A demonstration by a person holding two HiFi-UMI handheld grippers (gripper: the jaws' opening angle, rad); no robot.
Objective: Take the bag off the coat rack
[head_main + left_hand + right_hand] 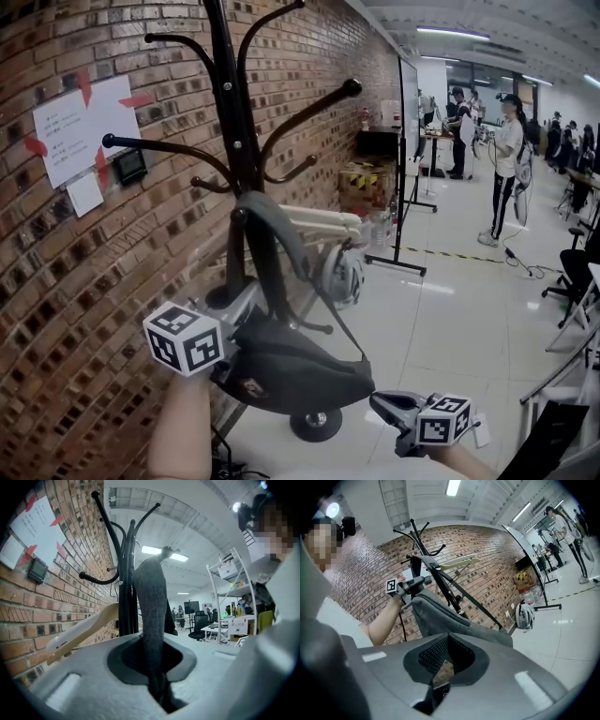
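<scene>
Left gripper (161,699) jaws around bag strap (151,606)

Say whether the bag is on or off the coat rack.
On: the bag hangs by its strap over a coat rack hook; left gripper clamps strap.

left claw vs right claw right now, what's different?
The left claw is shut on the strap; the right claw is open, holding nothing. The left claw sits up beside the rack; the right claw is lower, at the bag end. Both carry a marker cube.
</scene>
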